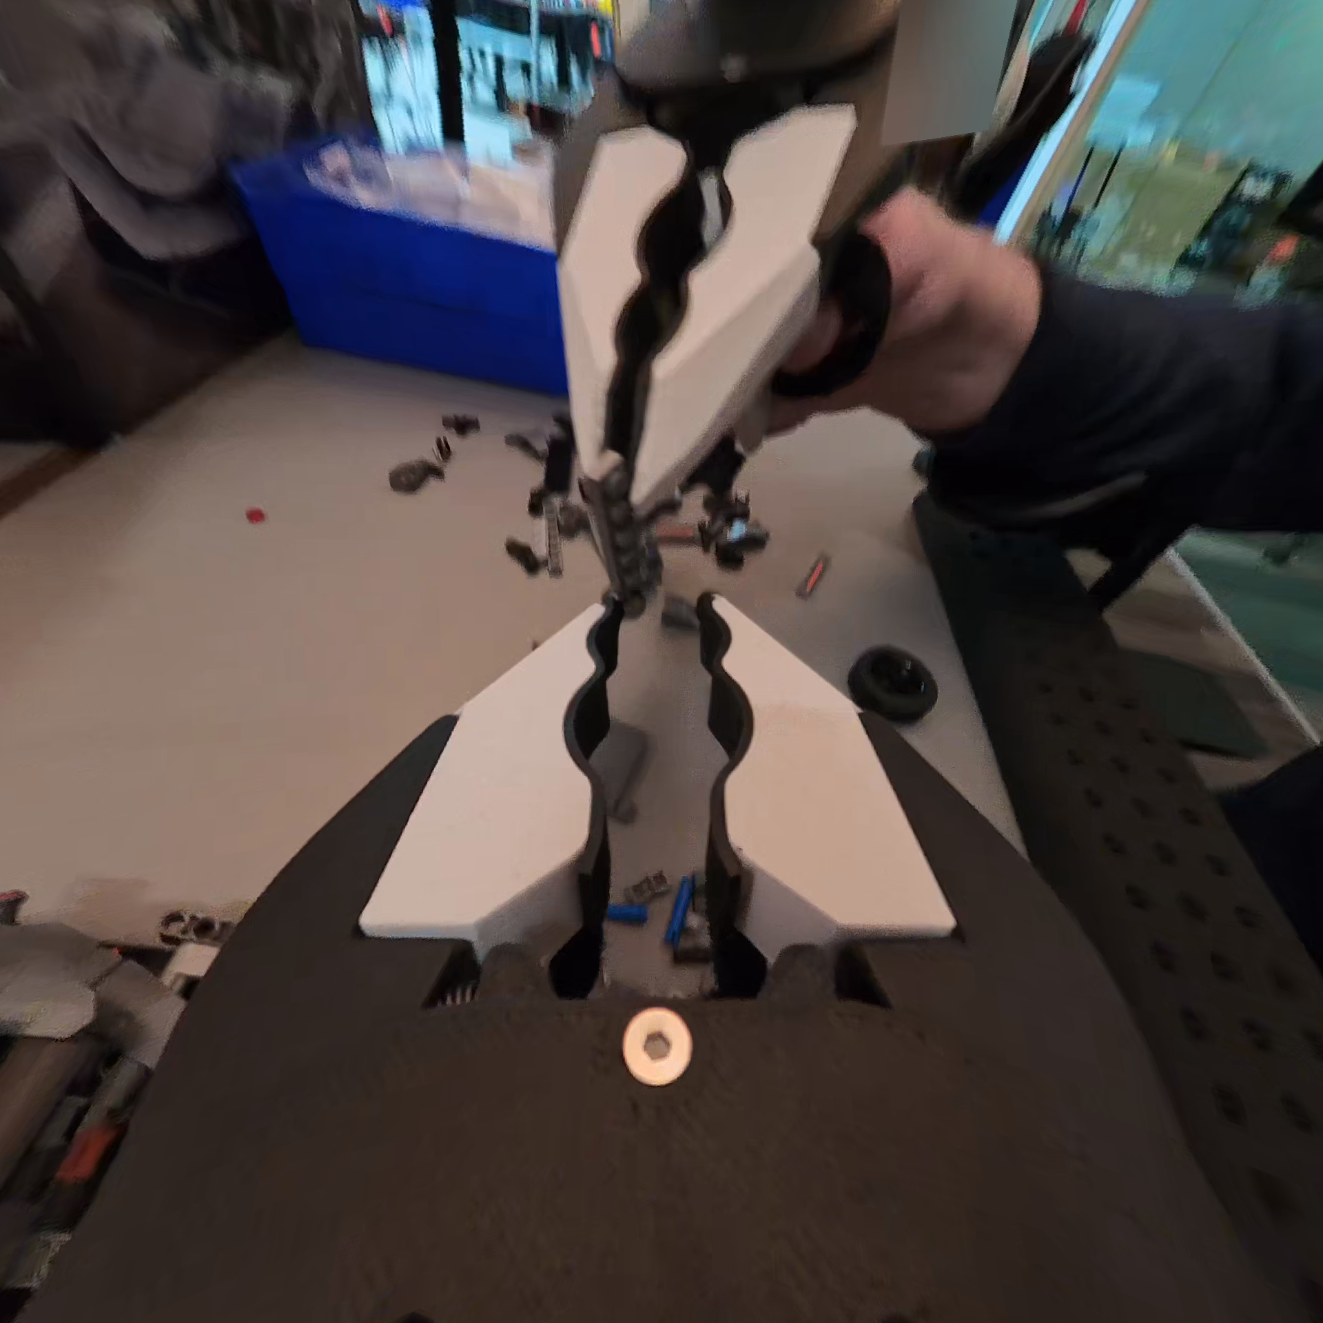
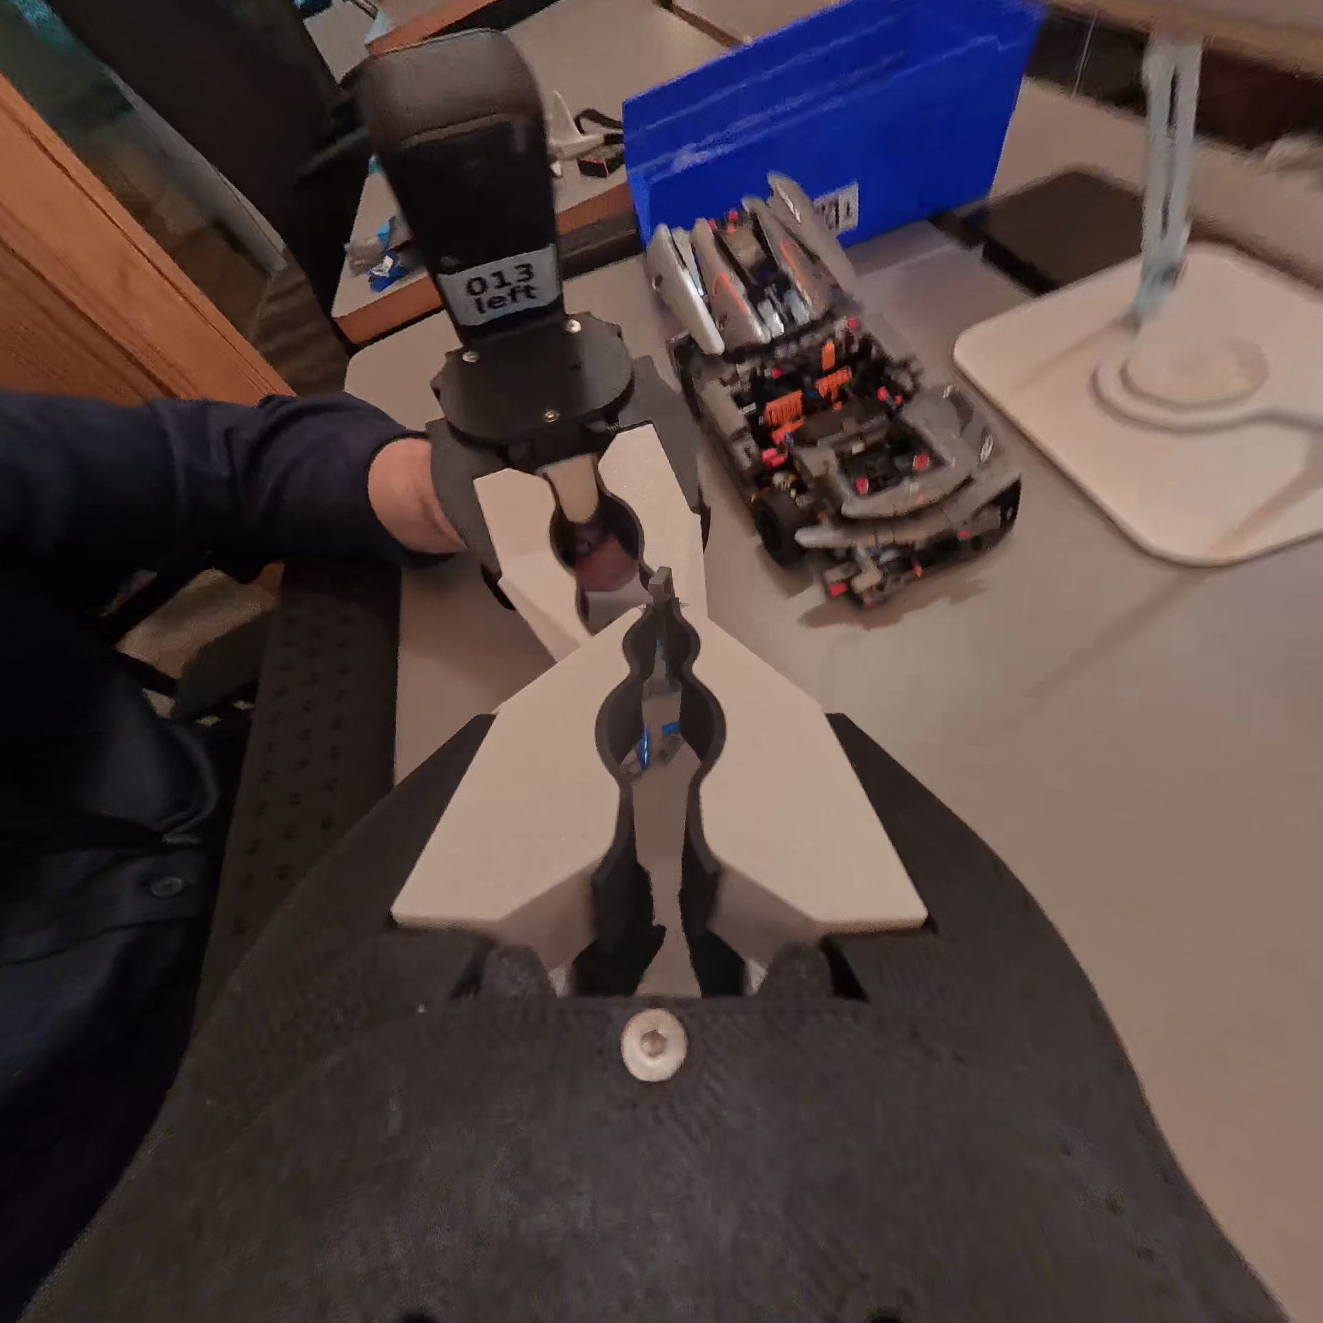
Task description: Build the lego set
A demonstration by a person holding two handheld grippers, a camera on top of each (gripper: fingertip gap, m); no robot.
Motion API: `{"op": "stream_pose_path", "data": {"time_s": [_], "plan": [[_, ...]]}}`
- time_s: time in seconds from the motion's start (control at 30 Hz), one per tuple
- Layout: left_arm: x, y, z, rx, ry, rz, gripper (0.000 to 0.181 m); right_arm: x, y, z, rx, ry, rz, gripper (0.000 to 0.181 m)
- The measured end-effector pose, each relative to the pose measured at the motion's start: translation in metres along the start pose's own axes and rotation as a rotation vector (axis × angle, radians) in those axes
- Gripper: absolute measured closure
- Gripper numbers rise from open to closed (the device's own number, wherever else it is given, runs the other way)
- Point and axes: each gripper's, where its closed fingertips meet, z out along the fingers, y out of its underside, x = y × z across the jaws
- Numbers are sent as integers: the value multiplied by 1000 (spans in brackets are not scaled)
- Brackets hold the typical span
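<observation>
Lego beam, grey, studded, was pinched by right gripper; left gripper parted, empty, tips near beam.

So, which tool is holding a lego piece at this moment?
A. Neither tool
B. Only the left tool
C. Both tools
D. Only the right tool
D: the right tool is shut on a grey studded lego beam, while the left tool stands open with nothing between its fingers.

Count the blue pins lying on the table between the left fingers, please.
2: a short blue pin lying left, a longer blue pin standing diagonally right of it. More may be hidden.
</observation>
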Motion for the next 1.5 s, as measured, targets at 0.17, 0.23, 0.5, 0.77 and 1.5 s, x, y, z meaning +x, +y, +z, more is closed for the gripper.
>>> {"op": "stream_pose_path", "data": {"time_s": [0.17, 0.23, 0.5, 0.77, 1.5], "plan": [[-14, 54, 21, -317, -74, 114, 133, 52, 46, -3, -142, 98, 182, 181], [-22, 75, 26, -443, -108, 206, 128, 60, 57, -2, -176, 99, 226, 181], [-24, 96, 42, -591, -90, 288, 136, 57, 71, 1, -221, 55, 281, 181], [-29, 96, 36, -589, -101, 278, 149, 55, 89, 6, -288, 11, 327, 181], [-19, 78, 24, -470, 5, 272, 150, 53, 125, 23, -467, 12, 292, 181]]}}
